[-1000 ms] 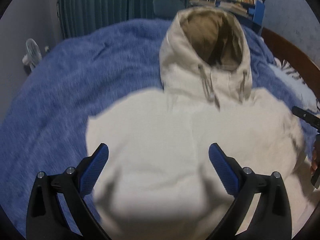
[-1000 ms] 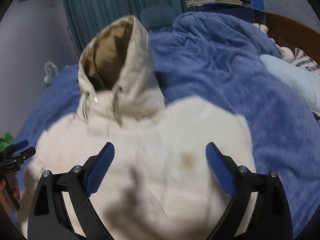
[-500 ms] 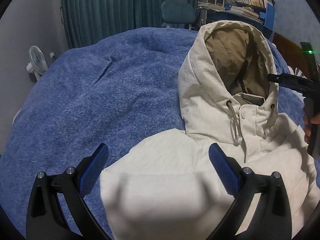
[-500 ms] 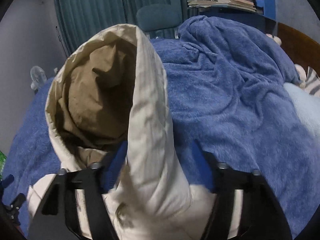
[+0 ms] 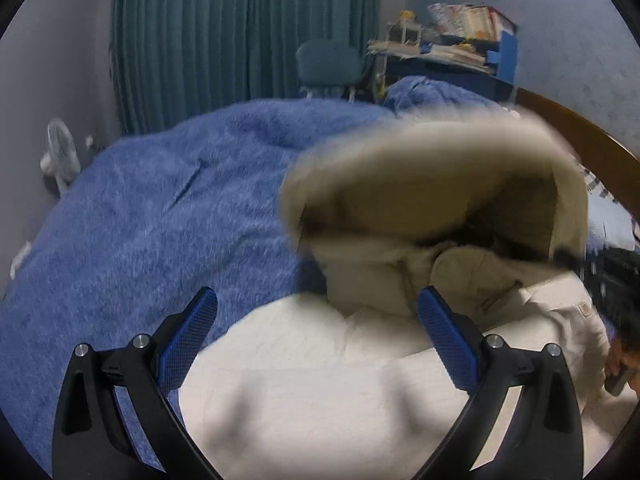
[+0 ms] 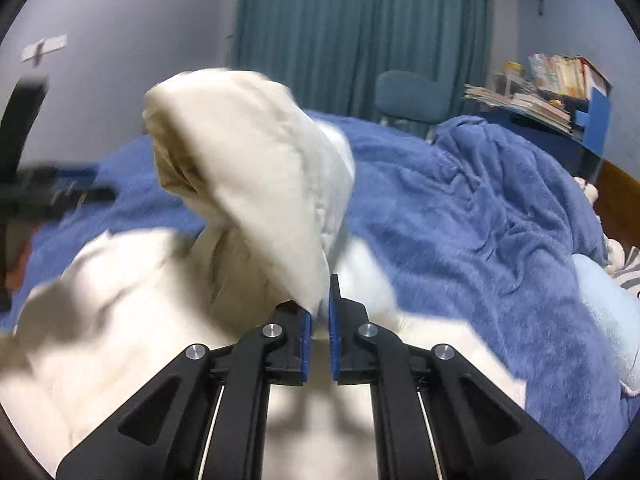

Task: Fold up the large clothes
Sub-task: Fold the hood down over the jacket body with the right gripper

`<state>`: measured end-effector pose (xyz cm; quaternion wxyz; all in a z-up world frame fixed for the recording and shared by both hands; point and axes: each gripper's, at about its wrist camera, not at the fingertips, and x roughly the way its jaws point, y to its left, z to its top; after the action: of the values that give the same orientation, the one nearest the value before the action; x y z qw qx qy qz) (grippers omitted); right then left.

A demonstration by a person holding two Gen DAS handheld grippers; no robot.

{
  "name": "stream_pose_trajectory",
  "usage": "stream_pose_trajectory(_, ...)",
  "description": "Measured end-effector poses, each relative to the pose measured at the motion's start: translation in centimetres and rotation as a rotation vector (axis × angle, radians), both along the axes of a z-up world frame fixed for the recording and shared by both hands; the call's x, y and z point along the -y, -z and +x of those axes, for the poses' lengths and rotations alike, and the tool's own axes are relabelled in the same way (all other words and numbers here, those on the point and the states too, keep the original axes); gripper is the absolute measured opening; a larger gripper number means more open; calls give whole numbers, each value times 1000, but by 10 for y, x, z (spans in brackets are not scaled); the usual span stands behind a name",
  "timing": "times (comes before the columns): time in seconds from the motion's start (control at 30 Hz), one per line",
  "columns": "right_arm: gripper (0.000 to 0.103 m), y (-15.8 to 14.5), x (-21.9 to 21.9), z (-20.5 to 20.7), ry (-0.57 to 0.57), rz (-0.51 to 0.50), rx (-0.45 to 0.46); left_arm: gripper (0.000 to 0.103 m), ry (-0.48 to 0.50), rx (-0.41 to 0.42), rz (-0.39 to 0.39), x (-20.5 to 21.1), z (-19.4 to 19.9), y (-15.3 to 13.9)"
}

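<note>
A cream hooded jacket point(image 5: 320, 380) lies folded on a blue fleece blanket point(image 5: 140, 220). Its hood point(image 5: 432, 184), tan inside, is lifted and blurred with motion. My right gripper point(image 6: 320, 312) is shut on the edge of the hood point(image 6: 260, 184) and holds it up over the jacket body point(image 6: 120, 320). My left gripper point(image 5: 316, 320) is open and empty, just above the jacket's left shoulder. The right gripper shows dark at the right edge of the left wrist view point(image 5: 612, 280); the left gripper shows blurred at the left edge of the right wrist view point(image 6: 36, 192).
The blanket point(image 6: 480, 220) covers the whole bed, bunched at the far right. A wooden bed frame point(image 5: 580, 136) curves on the right. Teal curtains point(image 5: 240, 32), a chair point(image 5: 328, 64), a shelf of books point(image 5: 460, 40) and a small fan point(image 5: 60, 152) stand beyond the bed.
My right gripper has shut on the hood's edge and lifted it, swinging the hood toward the jacket body. My left gripper stayed open and moved slightly forward.
</note>
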<state>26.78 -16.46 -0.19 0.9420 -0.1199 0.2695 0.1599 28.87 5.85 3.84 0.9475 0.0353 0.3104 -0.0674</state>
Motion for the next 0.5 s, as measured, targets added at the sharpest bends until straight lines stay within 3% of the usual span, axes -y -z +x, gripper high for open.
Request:
stream_pose_trajectory(0.13,7,19,-2,-21,-37,-36,-26,96,88,40,167,38,-9,6)
stream_pose_trajectory(0.17,7,21,-1,-22,-40,-34,-27,96,126,39,242,53,-13,14)
stream_pose_trajectory(0.2,7,22,0,-24,-41,-28,-26,87,148,46,312,64,-16,21)
stream_pose_trajectory(0.23,7,21,3,-24,-43,-6,-29,69,157,61,386,73,-20,28)
stream_pose_trajectory(0.27,7,21,5,-25,-43,7,-31,31,160,61,484,84,-23,40)
stream_pose_trajectory(0.3,7,18,8,-25,-44,22,-30,11,155,49,503,85,-24,45)
stream_pose_trajectory(0.37,7,14,14,-27,-57,48,-30,10,147,41,426,77,-30,42)
stream_pose_trajectory(0.5,8,3,25,-38,-127,69,-26,9,140,65,224,53,-67,11)
